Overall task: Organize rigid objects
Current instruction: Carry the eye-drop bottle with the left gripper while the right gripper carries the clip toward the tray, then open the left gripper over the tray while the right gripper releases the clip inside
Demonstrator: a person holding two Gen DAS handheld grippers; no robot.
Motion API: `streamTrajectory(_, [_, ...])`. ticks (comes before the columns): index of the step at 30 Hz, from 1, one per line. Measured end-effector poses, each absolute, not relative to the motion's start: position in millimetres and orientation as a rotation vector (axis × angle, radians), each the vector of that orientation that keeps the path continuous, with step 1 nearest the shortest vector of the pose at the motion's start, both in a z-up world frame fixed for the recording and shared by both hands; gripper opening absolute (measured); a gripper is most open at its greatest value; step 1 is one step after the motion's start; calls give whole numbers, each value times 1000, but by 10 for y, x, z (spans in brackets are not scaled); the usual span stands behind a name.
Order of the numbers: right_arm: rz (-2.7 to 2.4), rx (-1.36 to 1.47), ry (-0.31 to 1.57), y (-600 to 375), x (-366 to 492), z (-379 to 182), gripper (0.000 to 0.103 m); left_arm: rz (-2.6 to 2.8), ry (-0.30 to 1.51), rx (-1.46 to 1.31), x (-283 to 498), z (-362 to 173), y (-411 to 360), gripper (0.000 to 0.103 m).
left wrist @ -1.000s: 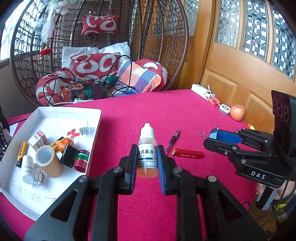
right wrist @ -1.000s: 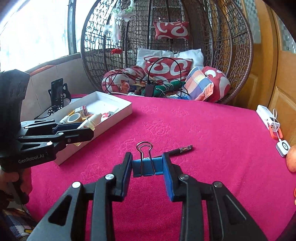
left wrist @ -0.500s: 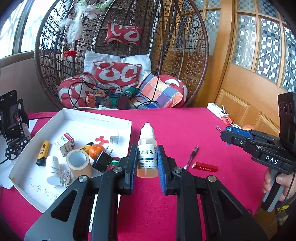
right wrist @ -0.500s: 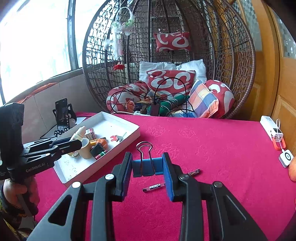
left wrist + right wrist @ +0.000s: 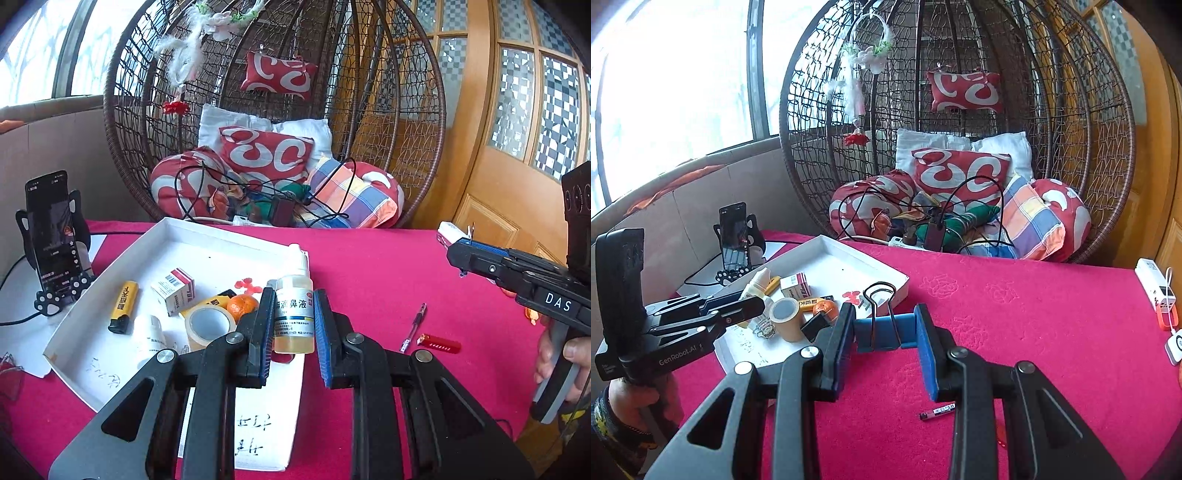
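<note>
left gripper [image 5: 293, 328] clenched on a small nasal-drop bottle [image 5: 294, 308]: pads grip the labelled body at mid-height, white dropper cap standing clear above the jaws, bottle upright. it hangs over the near edge of the white tray [image 5: 173, 230], not yet set down.

right gripper [image 5: 886, 338] clenched on a blue binder clip [image 5: 882, 332]: pads press the two ends of the clip body, wire handles pointing up and away. clip is held in the air over the pink tablecloth [image 5: 1034, 325], just beside the tray's near corner.

already in the tray: yellow lighter [image 5: 123, 308], small red-and-white carton [image 5: 173, 290], tape roll [image 5: 208, 326], tangerine [image 5: 242, 306], white bottle [image 5: 149, 338]. left out on the cloth: pen [image 5: 413, 326], red lighter [image 5: 439, 341].

handling, as judged:
- bottle: light, stiff plastic, about half full of amber liquid. smooth label, so it could slip or twist if the grip eases. body grip looks right; the narrow cap would be a poor hold. tall and narrow, likely to tip on release unless it goes down flat on bare tray floor.
- clip: light, rigid steel, not fragile. flat ends give the pads good purchase; the wire loops swing and make a worse hold. it can be dropped low without harm.
- free space in the tray is toward its far half.
</note>
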State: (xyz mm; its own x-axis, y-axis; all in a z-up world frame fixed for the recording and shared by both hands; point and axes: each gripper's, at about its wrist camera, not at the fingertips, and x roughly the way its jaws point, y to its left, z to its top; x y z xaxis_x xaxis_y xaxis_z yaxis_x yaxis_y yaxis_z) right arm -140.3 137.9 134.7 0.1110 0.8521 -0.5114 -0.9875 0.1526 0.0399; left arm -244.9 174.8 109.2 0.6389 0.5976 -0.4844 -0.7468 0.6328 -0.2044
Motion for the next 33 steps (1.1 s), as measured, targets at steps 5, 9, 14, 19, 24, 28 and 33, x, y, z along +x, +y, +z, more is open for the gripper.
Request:
streamTrajectory(5, [1416,-342,498,1582,-1464,1393,32,820,384,-418,-2599,1162,2000,19])
streamTrajectory(9, [1441,-339,509,1758,-1534,1422,32,880,371,-421,-2773,1255,2292,19])
streamTrajectory(14, [1477,-329,542,2013,-1646,1391,32,974,368,-455,-2982,1266,2637,19])
streamTrajectory(19, [1497,-328,580,2334,-1747,1260,32,1003,446,-500,-2931,1078,2988,19])
streamTrajectory(24, [1480,-292,686,2760,-1714,1018,32,994,546,-527,-2676,821,3168,19])
streamTrajectory(28, [1457,-315,739,2968,-1746,763,32,983,571,-544,-2578,689,3205,20])
streamTrajectory(33, [1442,-354,731,3081,-1816,613,32,1000,590,-543,-2544,631,3267,20])
